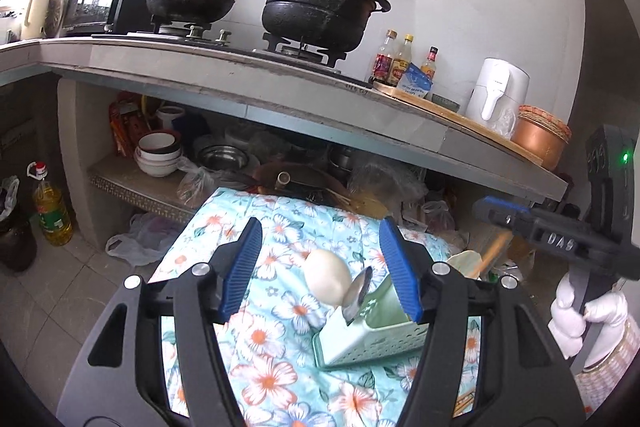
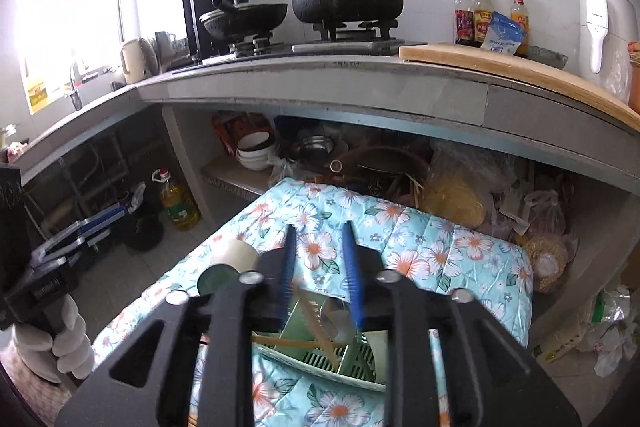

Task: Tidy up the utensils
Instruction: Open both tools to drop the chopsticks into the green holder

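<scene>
Left gripper (image 1: 320,267): nearest the left wrist camera, its blue-padded fingers (image 1: 244,267) spread wide, nothing between them; it hangs above the floral cloth.
Right gripper (image 2: 320,275): jaws narrowed but apart, with no object clearly clamped; a blurred wooden chopstick (image 2: 318,327) shows just below the gap, and whether it touches a pad I cannot tell.
Utensil holder (image 1: 372,339): pale green, slotted sides, sitting on the cloth under the left gripper's right finger; from the right wrist it shows divided compartments.
Spoon (image 1: 357,293): metal, bowl end up, leaning at the holder's near corner.
White rounded object (image 1: 327,277): on the cloth just beside the spoon and holder; what it is I cannot tell.
Chopsticks in holder: at least two wooden sticks lie crossed inside the holder, seen from the right wrist.
Cloth (image 2: 440,251): light blue with white and orange flowers, covering a raised surface in front of the counter.
Gloved hands: a white glove (image 1: 576,315) grips the right gripper's handle at the right edge of the left view; another white glove (image 2: 60,343) holds the left one.
Counter (image 1: 280,75): grey, carrying a large black pot (image 1: 320,11) and a wok (image 1: 188,1) on the stove, sauce bottles (image 1: 400,63) and a white appliance (image 1: 498,95).
Shelf below: stacked white bowls (image 1: 158,155).
</scene>
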A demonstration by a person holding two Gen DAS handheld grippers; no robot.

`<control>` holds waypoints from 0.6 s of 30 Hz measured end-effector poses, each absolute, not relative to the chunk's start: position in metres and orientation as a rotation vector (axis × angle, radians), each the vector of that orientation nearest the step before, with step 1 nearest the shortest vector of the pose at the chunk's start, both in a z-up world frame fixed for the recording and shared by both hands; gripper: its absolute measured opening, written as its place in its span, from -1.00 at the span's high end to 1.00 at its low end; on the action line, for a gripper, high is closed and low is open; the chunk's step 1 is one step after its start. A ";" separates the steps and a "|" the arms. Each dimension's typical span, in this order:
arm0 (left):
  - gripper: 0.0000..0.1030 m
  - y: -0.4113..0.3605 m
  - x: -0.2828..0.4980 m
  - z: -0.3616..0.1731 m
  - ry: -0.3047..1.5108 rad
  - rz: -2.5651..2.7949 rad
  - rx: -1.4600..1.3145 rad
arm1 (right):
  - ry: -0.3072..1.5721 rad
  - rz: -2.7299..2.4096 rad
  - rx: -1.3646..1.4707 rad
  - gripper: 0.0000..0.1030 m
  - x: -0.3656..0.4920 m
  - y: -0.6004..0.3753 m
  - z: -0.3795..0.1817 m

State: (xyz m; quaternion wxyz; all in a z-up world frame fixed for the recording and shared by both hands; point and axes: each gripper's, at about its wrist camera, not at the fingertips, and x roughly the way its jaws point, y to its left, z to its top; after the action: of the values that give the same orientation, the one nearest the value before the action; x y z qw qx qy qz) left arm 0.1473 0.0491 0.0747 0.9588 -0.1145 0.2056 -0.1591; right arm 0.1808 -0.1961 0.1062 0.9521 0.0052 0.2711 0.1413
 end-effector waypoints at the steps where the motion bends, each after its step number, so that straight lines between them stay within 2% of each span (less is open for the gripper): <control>1: -0.12 0.050 0.144 0.073 0.418 -0.318 -0.231 | 0.544 0.287 0.008 0.46 0.178 -0.196 0.109; 2: -0.12 0.052 0.142 0.072 0.421 -0.315 -0.231 | 0.533 0.287 0.007 0.42 0.175 -0.196 0.114; 4: -0.12 0.054 0.139 0.069 0.430 -0.304 -0.235 | 0.510 0.296 0.019 0.22 0.169 -0.200 0.124; 15: -0.12 0.085 0.116 0.052 0.455 -0.224 -0.231 | 0.363 0.275 0.178 0.12 0.125 -0.250 0.182; 18: -0.12 0.092 0.109 0.051 0.453 -0.218 -0.210 | 0.329 0.242 0.202 -0.01 0.107 -0.264 0.189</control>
State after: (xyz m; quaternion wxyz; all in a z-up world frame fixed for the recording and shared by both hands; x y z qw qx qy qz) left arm 0.1086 0.0920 0.0508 0.9632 -0.1038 0.2236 -0.1075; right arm 0.1069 -0.2643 0.1892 0.9742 0.1000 0.1629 0.1202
